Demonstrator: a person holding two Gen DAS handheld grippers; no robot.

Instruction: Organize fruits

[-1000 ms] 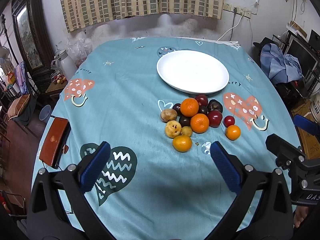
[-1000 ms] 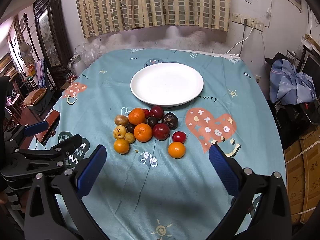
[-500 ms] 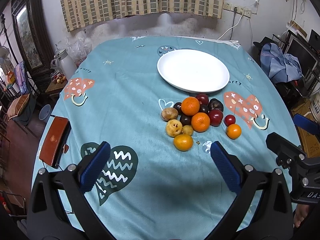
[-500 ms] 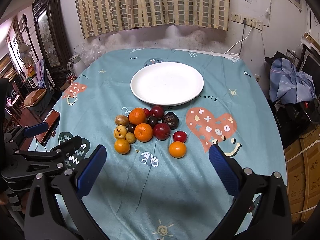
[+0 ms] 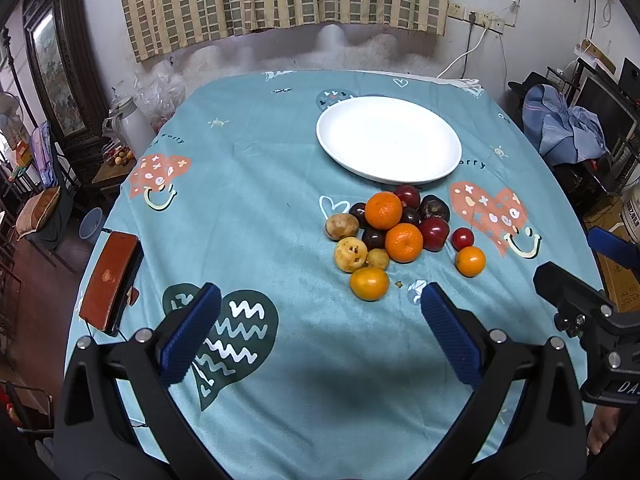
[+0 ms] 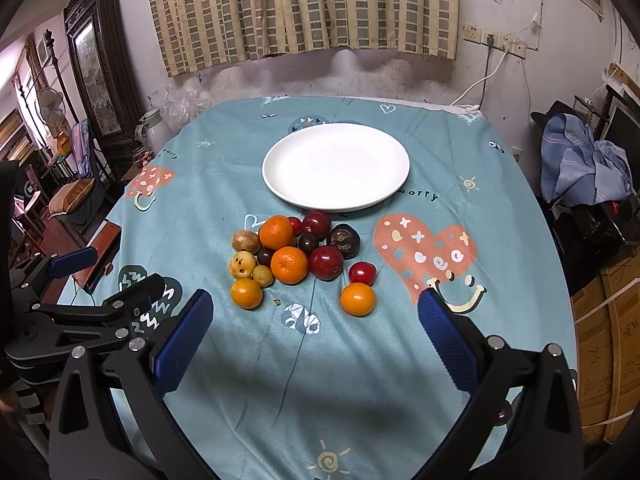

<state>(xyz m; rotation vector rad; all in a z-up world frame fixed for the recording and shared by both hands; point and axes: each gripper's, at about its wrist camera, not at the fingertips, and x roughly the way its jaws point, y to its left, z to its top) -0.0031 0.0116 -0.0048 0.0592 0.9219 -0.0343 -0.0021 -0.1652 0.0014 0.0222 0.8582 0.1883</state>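
A pile of fruit (image 5: 394,232) lies on the teal tablecloth: oranges (image 6: 289,265), dark red plums (image 6: 325,262), yellow-brown fruits (image 6: 242,264) and a small red one (image 6: 362,273). One orange (image 6: 357,299) lies apart at the right. An empty white plate (image 6: 336,166) sits just behind the pile; it also shows in the left wrist view (image 5: 389,138). My left gripper (image 5: 318,332) is open and empty, in front of the pile. My right gripper (image 6: 314,332) is open and empty, in front of the pile.
A brown phone case (image 5: 110,280) lies at the table's left edge. A chair with blue cloth (image 6: 584,168) stands to the right of the table. A white kettle (image 5: 128,120) and furniture stand to the left. A curtained wall is behind.
Both grippers have crept slightly forward toward the fruit; nothing on the table has moved.
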